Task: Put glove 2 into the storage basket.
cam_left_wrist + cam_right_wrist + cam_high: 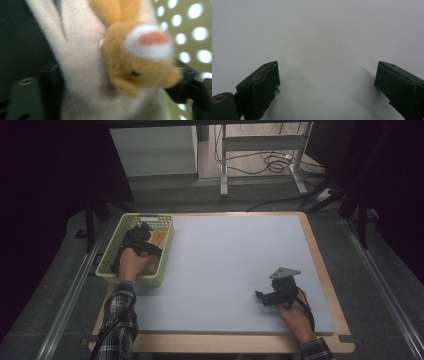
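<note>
Grey mat [235, 270]; basket [107, 257] w/ plush [120, 62], far-left.

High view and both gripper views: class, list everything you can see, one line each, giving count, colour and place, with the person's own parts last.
Basket: one, pale green, perforated walls, at the table's left edge.
Plush toy: one, orange and cream, inside the basket, between the left gripper's jaws.
Mat: one, light grey, covering the tabletop.
Table: one, wooden, its edge showing around the mat.
Left gripper: one, black, in the basket.
Right gripper: one, black, over the mat's near right, jaws apart.
Sleeves: two, plaid, bottom edge.
</note>
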`<move>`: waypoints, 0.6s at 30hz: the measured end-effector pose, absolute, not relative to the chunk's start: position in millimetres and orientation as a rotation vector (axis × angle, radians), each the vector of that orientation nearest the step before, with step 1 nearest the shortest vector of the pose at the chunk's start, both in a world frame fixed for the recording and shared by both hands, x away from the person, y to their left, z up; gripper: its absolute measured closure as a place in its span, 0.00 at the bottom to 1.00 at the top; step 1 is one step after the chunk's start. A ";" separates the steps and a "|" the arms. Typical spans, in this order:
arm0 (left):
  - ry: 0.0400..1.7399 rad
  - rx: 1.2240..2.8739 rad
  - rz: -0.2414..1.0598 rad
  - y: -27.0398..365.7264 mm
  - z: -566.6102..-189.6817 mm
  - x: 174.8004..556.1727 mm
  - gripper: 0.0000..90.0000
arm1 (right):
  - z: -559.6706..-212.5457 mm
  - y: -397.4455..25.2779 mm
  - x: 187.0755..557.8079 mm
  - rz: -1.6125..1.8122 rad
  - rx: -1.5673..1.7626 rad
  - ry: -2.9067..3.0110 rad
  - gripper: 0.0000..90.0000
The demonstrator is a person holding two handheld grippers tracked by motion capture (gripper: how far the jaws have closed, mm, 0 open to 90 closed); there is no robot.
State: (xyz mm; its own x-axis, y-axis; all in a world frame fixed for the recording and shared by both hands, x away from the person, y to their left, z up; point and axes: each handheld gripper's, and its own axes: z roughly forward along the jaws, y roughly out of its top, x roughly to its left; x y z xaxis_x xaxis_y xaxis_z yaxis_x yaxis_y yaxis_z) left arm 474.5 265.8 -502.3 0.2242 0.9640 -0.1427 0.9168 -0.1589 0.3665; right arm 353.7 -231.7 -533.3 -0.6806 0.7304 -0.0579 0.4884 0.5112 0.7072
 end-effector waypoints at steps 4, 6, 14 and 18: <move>1.665 2.130 0.192 266.5 -487.4 467.4 0.12 | -533.3 -231.7 353.6 0.964 1.013 2.408 0.06; 1.644 2.125 0.226 268.3 -477.1 463.9 0.11 | -533.3 -231.7 353.6 0.964 1.013 2.408 0.06; 1.681 2.069 0.451 291.7 -452.9 452.5 0.49 | -533.5 -231.6 353.6 0.967 1.014 2.406 0.06; 1.713 2.094 0.471 298.2 -461.6 453.1 0.79 | -533.5 -231.6 353.7 0.967 1.014 2.407 0.06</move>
